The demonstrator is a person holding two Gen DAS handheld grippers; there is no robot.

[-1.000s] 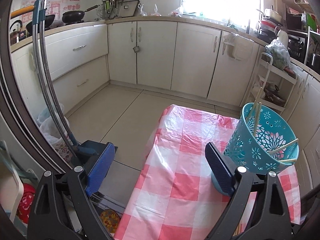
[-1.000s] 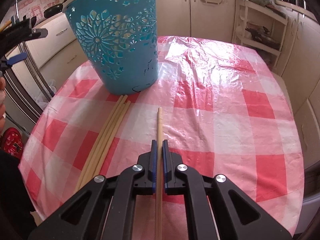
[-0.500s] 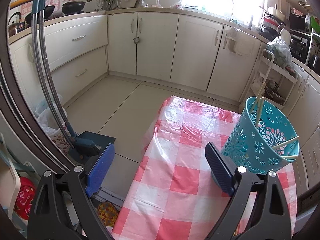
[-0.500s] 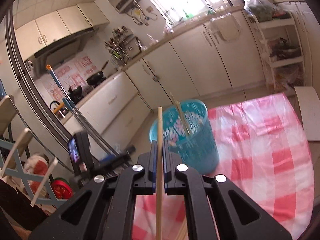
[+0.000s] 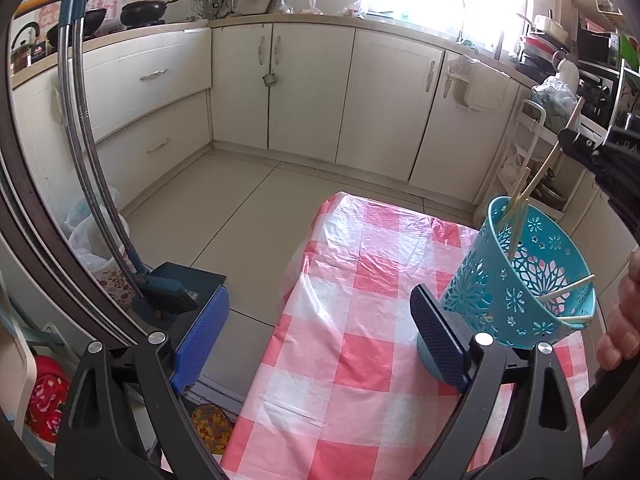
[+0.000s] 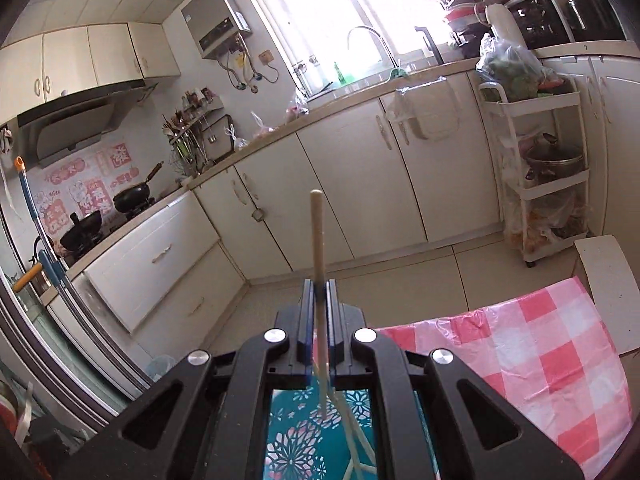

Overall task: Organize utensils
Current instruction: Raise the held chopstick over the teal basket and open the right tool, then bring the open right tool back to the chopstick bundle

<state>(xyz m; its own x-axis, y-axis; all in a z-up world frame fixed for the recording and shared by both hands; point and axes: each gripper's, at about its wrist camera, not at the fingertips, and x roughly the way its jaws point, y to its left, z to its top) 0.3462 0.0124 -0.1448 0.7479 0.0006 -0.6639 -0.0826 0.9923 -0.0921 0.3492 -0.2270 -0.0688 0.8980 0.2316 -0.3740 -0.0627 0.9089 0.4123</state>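
- The right hand-held gripper (image 6: 319,300) is clamped mid-shaft on a thin pale wooden chopstick (image 6: 317,236), light, stiff and smooth, so liable to swivel.
- It hangs above the turquoise perforated plastic basket (image 5: 532,280), at 3 o'clock on the checked surface (image 5: 360,320).
- The left hand-held gripper (image 5: 320,328) stands apart, empty.

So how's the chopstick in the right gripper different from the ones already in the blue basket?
The held chopstick is clamped in the shut right gripper above the blue basket; the basket chopsticks lie loose, gripped by nothing. The held one stands steep, lower end over the basket mouth; those lean on the rim at varied angles. All are pale, thin sticks.
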